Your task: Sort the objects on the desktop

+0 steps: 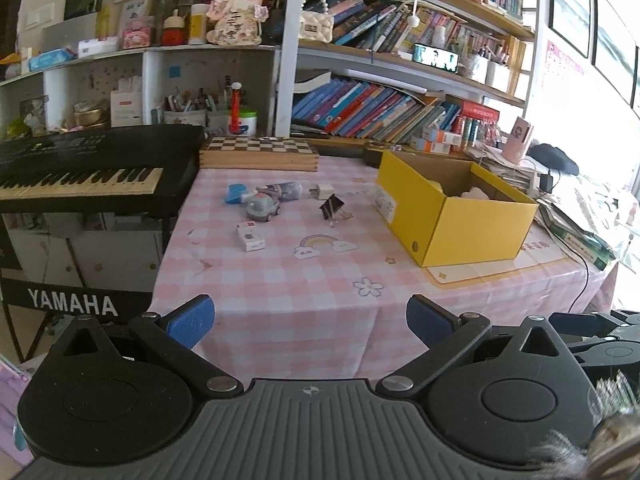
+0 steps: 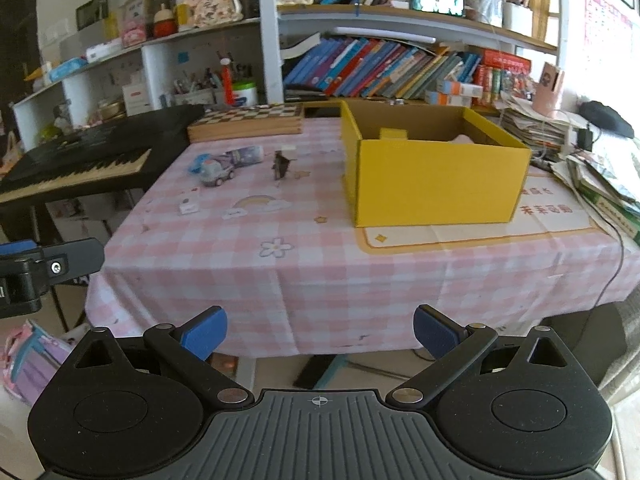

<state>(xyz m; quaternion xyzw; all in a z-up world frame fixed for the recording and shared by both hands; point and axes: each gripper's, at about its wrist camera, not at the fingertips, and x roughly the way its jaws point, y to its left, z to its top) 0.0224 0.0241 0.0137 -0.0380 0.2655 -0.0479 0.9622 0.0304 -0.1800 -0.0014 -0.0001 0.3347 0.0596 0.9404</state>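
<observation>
Small objects lie on the pink checked tablecloth (image 1: 304, 280): a grey toy car (image 1: 262, 206), a blue item (image 1: 234, 193), a printed tube (image 1: 286, 190), a white charger plug (image 1: 319, 191), a black binder clip (image 1: 332, 207) and a small white box (image 1: 250, 236). An open yellow box (image 1: 452, 208) stands to their right, with pale items inside. The right wrist view shows the yellow box (image 2: 432, 172), car (image 2: 216, 172) and clip (image 2: 280, 165). My left gripper (image 1: 310, 322) is open and empty near the table's front edge. My right gripper (image 2: 320, 330) is open and empty, in front of the table.
A black Yamaha keyboard (image 1: 88, 172) stands left of the table. A wooden chessboard box (image 1: 260, 154) lies at the table's back. Bookshelves (image 1: 400, 116) fill the wall behind. Paper stacks (image 2: 592, 168) and a cable (image 1: 584, 280) lie at the right.
</observation>
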